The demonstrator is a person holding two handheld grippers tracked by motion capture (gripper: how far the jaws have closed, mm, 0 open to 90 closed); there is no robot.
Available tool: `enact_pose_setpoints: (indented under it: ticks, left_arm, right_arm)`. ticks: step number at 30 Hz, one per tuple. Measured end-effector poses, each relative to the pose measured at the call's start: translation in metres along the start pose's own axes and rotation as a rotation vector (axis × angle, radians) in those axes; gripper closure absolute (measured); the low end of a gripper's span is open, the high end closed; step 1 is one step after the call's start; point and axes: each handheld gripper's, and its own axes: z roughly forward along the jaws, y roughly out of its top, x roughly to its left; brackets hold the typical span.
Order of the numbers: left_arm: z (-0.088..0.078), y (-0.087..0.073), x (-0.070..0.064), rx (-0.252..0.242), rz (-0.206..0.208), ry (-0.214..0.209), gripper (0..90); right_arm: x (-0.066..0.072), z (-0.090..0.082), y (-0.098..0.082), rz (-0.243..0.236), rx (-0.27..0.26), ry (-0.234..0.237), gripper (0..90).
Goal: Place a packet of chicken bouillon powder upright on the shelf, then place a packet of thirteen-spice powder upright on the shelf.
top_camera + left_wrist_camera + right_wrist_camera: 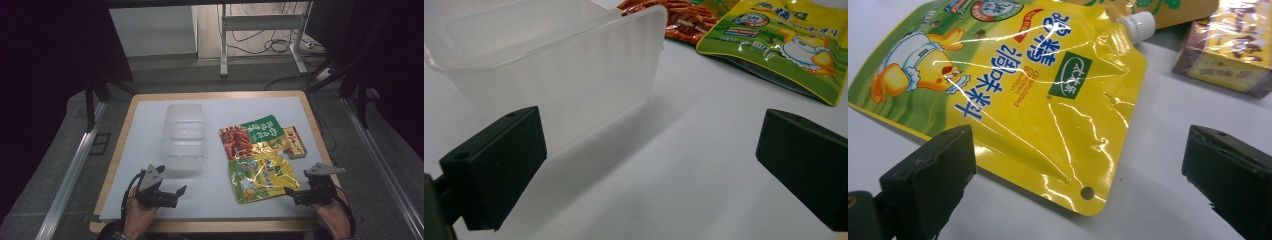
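Note:
A clear plastic container (183,137) stands left of centre on the white mat; in the left gripper view its near wall (574,85) rises just beyond my left jaw. My left gripper (176,196) (651,170) is open and empty in front of the container. A yellow spouted pouch (262,177) (1023,90) lies flat to the right. My right gripper (291,195) (1078,175) is open, its jaws straddling the pouch's near corner without touching it. Behind it lie a green and red pouch (250,136) and a small yellow and brown box (295,142) (1233,50).
The white mat (145,165) covers a wooden table whose front edge (200,226) runs just below my hands. Metal rails flank the table on both sides. A table frame and cables (260,40) stand on the floor beyond.

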Motion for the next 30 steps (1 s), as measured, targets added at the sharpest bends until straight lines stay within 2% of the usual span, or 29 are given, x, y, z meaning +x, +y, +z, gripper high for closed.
enact_pose_setpoints:
  ticks: [3,7,10,15,22,30]
  left_arm:
    - [0.000,0.001,-0.003,0.006,0.021,0.013,0.0]
    - [0.001,0.002,-0.007,0.005,0.034,0.010,0.0]
    - [0.001,0.004,-0.010,0.001,0.042,-0.004,0.0]
    - [0.002,0.004,-0.012,0.006,0.056,0.000,0.0]
    - [0.001,0.005,-0.012,0.001,0.042,-0.006,0.4]
    - [0.002,0.007,-0.014,0.026,0.039,-0.005,0.3]
  right_arm:
    - [0.001,0.002,0.001,-0.011,0.009,0.005,1.1]
    - [0.001,0.003,0.000,-0.017,0.023,0.002,1.1]
    - [0.001,0.002,0.001,-0.009,0.012,-0.001,1.1]
    - [0.001,0.002,0.001,-0.010,0.015,-0.006,1.3]
    - [0.000,0.001,0.002,0.003,0.007,-0.013,1.8]
    - [-0.002,0.000,0.002,0.014,0.002,-0.018,2.1]
